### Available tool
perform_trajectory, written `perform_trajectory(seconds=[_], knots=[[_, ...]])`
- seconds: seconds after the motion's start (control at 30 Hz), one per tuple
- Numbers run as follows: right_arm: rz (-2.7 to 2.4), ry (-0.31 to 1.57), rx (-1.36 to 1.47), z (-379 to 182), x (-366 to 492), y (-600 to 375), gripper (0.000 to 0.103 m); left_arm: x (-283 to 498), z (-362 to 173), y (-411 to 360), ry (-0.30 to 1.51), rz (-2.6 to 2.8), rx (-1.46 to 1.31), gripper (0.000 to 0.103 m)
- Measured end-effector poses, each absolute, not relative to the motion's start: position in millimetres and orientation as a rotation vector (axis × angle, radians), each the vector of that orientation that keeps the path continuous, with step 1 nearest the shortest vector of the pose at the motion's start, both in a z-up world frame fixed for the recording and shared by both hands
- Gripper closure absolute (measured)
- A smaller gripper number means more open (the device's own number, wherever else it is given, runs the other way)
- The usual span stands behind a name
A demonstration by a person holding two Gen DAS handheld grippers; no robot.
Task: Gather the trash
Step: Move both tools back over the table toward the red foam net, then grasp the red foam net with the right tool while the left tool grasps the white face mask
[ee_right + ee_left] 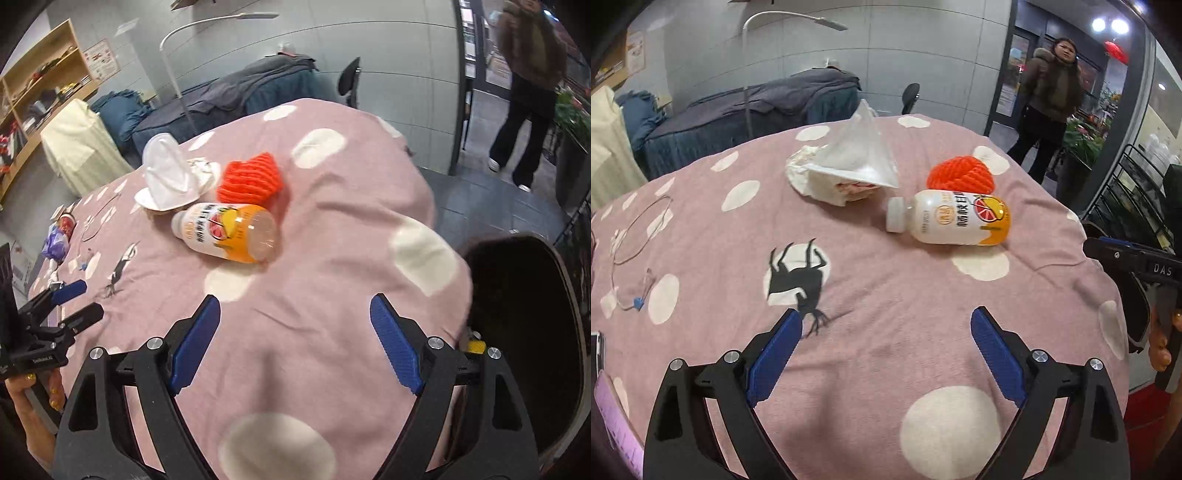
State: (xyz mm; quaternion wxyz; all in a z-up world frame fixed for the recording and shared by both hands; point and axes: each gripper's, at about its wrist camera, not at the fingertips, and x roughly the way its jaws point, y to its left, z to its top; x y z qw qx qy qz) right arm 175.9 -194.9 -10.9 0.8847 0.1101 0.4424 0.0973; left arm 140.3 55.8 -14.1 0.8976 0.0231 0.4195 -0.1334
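A white and orange juice bottle (951, 218) (227, 232) lies on its side on the pink spotted blanket (894, 302) (332, 229). Behind it sit an orange knitted piece (960, 175) (251, 179) and a clear plastic bag on crumpled white tissue (846, 166) (170, 181). My left gripper (886, 332) hovers open over the blanket, well short of the bottle. My right gripper (293, 319) is also open and holds nothing, nearer the bottle's base. Each gripper shows at the edge of the other's view: the right gripper (1137, 266), the left gripper (74, 302).
A dark bin (524, 332) stands off the blanket's right edge. A thin cord (639, 236) lies on the left, with small packets (59, 236) past it. A person (1049, 103) stands by the doorway. A covered bed (757, 107), a floor lamp and shelves are behind.
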Motion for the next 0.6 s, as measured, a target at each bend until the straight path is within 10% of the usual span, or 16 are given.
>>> perform_trajectory(seconds=[0.6], knots=[[0.197, 0.989, 0.241, -23, 325, -133, 0.022, 162, -10, 80, 0.837, -0.271, -0.022, 0.012]])
